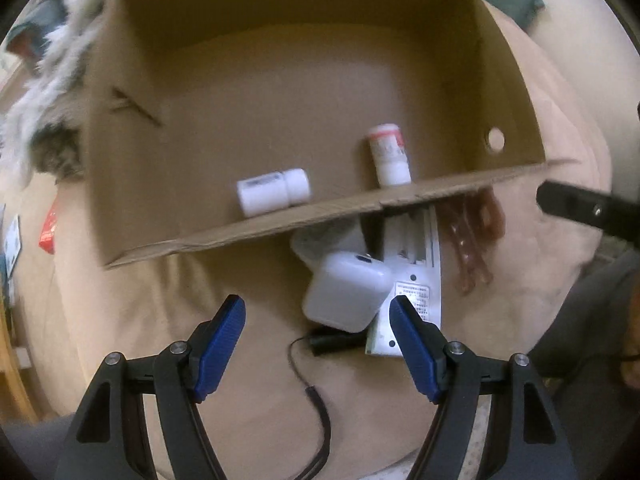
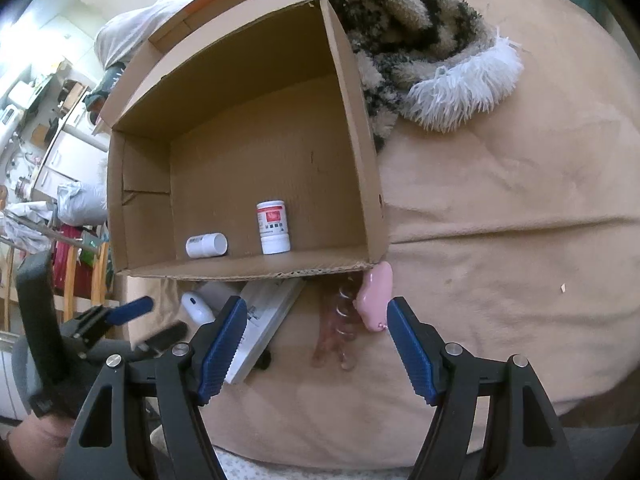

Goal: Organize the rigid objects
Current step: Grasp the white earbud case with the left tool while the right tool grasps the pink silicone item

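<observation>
An open cardboard box [image 1: 512, 80] [image 2: 352, 120] lies on a tan blanket. Inside it are a white bottle on its side [image 1: 274, 192] [image 2: 206, 245] and a white bottle with a red label [image 1: 389, 154] [image 2: 273, 227], upright in the right wrist view. In front of the box lie a white rounded case [image 1: 346, 294] [image 2: 196, 306], a flat white printed package [image 1: 416, 280] [image 2: 262, 320], a translucent brown hair claw [image 1: 472, 240] [image 2: 336, 328] and a pink item [image 2: 374, 298]. My left gripper [image 1: 318, 314] hangs open over the white case. My right gripper [image 2: 314, 318] is open above the hair claw.
A black cable with a plug [image 1: 320, 384] lies on the blanket near the case. A furry patterned throw [image 2: 412, 40] with a white fluffy piece [image 2: 464, 88] lies beside the box. A red packet [image 1: 48, 228] lies at the far left. Room furniture [image 2: 52, 140] stands beyond the bed.
</observation>
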Demonstrator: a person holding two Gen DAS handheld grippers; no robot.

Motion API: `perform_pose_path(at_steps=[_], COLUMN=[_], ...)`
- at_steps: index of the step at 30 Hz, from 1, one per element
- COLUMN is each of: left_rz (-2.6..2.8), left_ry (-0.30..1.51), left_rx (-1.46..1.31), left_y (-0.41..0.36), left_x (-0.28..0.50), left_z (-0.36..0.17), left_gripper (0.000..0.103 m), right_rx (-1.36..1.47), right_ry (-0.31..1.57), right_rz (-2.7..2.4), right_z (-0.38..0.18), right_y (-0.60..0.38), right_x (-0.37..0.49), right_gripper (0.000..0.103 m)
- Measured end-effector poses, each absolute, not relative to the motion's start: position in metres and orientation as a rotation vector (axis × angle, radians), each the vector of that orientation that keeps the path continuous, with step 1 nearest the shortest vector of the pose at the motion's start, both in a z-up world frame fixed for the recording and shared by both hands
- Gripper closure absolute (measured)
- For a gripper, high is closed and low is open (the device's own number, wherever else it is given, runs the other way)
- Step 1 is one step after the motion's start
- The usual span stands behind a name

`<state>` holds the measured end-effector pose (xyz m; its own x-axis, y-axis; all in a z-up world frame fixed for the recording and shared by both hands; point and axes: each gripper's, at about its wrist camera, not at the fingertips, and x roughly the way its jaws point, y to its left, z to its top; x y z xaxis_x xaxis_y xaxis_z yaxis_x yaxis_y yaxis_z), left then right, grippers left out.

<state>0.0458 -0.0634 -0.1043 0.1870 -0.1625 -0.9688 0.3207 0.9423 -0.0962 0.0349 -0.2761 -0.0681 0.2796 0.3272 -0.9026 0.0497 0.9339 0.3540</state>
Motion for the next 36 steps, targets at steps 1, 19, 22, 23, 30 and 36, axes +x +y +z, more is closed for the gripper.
perform_pose_path(at_steps=[1,19,22,23,30,36], left_rz=[-0.344,-0.328,-0.291,-0.264,-0.19,-0.159], left_ry=[1.348,1.48,1.483,1.485,1.547,1.562], left_rx=[0.136,-0.014,-0.032,-0.034,-0.04,0.023], left_y=[-0.064,-0.043,-0.028,-0.022,-0.009,-0.02], left_x=[0.048,0.067,0.068,0.069,0.069,0.066], left_z=[-0.108,-0.138,-0.135,-0.135,-0.148,-0.159], left_gripper=[0.031,0.084,0.084,0.084,0.084,0.084], right_rx=[0.349,0.464,0.422,0.396,0.276,0.278], right_ry=[1.283,1.4,1.454,1.468,1.537,1.532], right_rz=[0.192,0.148,0.117,0.108,0.05,0.013], right_z=[-0.069,-0.102,-0.115,-0.118,-0.14,-0.143], right_y=[-0.277,-0.296,-0.293,-0.291,-0.281,-0.286], right_x=[0.036,0.049,0.056,0.059,0.07,0.072], right_gripper=[0.026,0.032,0.054,0.054,0.072,0.071])
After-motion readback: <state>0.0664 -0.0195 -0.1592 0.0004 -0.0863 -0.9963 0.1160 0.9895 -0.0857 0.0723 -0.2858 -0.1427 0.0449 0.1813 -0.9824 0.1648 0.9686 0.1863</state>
